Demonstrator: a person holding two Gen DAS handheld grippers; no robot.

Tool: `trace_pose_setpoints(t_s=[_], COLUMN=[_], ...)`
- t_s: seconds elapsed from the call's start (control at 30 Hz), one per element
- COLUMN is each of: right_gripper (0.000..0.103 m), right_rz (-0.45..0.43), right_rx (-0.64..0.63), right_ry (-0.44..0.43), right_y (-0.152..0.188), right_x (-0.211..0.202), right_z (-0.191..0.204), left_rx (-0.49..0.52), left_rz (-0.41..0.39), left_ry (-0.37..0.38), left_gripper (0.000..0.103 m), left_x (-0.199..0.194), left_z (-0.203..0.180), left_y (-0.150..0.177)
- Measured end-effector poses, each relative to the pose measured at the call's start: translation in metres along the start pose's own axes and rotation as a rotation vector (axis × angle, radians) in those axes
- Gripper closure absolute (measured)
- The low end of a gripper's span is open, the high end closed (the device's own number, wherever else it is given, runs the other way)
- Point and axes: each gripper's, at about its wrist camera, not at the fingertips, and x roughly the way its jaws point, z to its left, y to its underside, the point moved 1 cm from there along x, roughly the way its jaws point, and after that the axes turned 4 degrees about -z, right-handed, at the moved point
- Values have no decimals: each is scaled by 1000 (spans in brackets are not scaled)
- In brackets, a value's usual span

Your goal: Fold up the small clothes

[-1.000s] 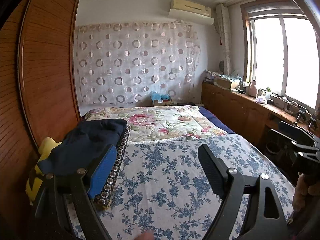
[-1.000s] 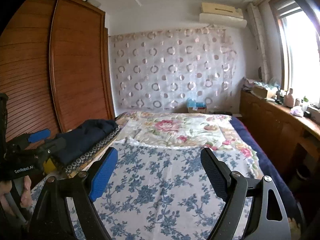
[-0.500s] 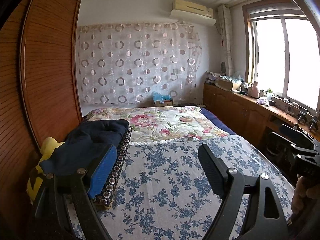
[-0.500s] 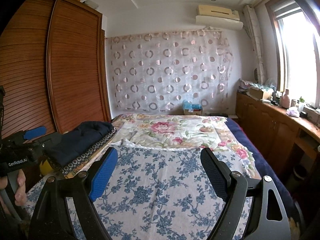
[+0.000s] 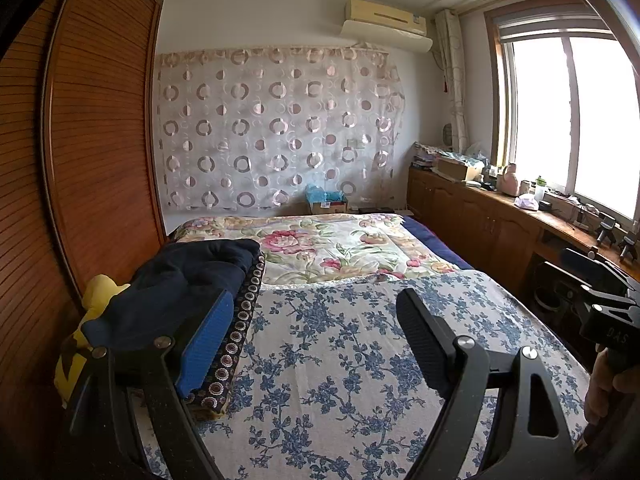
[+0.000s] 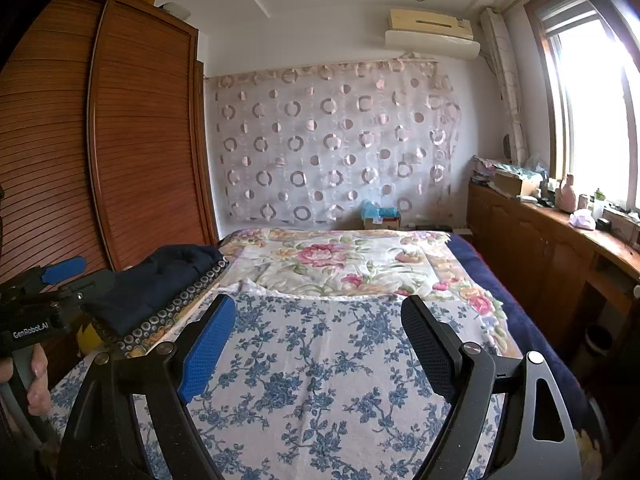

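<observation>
left wrist view, dark garment (image 5: 176, 280) beyond left gripper (image 5: 316, 344), jaws spread (empty)

Matt floral cotton bedspread (image 5: 340, 360)

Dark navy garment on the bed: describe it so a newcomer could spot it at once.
Start at the bed and go to its side along the wooden wardrobe. There a crumpled dark navy garment lies on a folded cloth with a circle-patterned border. It is the only plain dark item; something yellow shows beside it.
</observation>
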Motion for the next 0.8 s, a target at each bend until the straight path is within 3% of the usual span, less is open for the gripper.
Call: trace_pose_setpoints(t_s=[0.8], right_gripper=[17], right_rz=[-1], right_rx=[-3], right_ry=[-3], right_y=[0], right_x=[2], right_z=[-13], left_rx=[2], left_rz=[-1], left_ry=[-2], left_gripper=[19], left_x=[0], left_z=[0], left_y=[1])
